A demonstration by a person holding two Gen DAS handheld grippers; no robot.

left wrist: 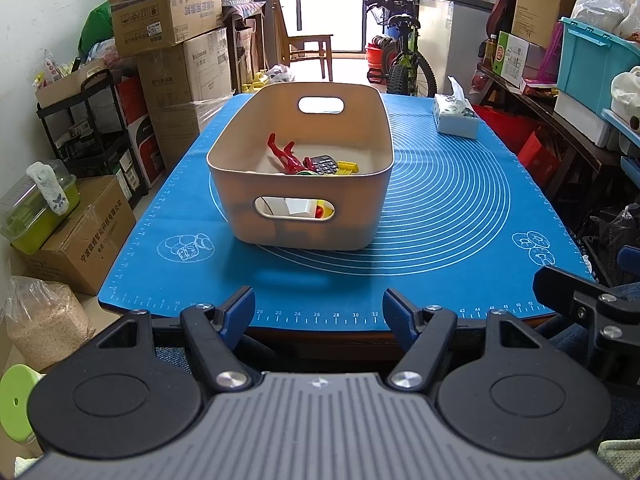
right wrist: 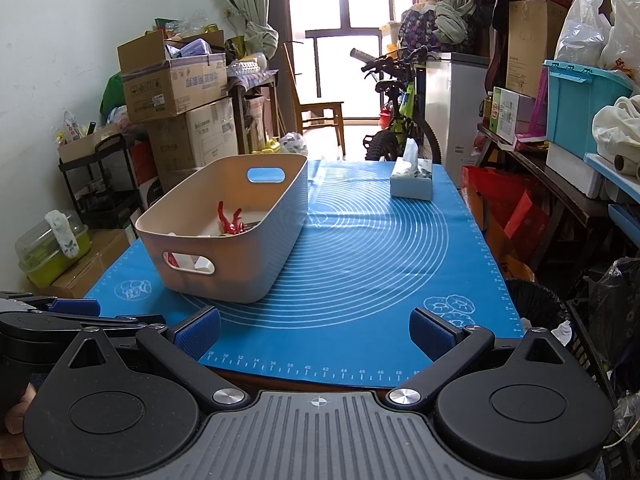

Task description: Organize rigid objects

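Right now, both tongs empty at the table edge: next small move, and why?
Probably bring the left tongs forward over the bin. Both tongs are open and empty at the near edge, the right tongs too; the toys are inside the bin, and only the tissue box sits loose on the mat.

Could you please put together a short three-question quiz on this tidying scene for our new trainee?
1. True or false: the left gripper is holding an object.
2. Which lies on the blue mat outside the bin? A) calculator B) tissue box C) red toy
3. Name one item visible inside the bin.

Key
1. False: both the left gripper and the right gripper stand open and empty at the mat's near edge.
2. B: the tissue box sits near the far right corner.
3. Red toy, calculator or yellow piece.
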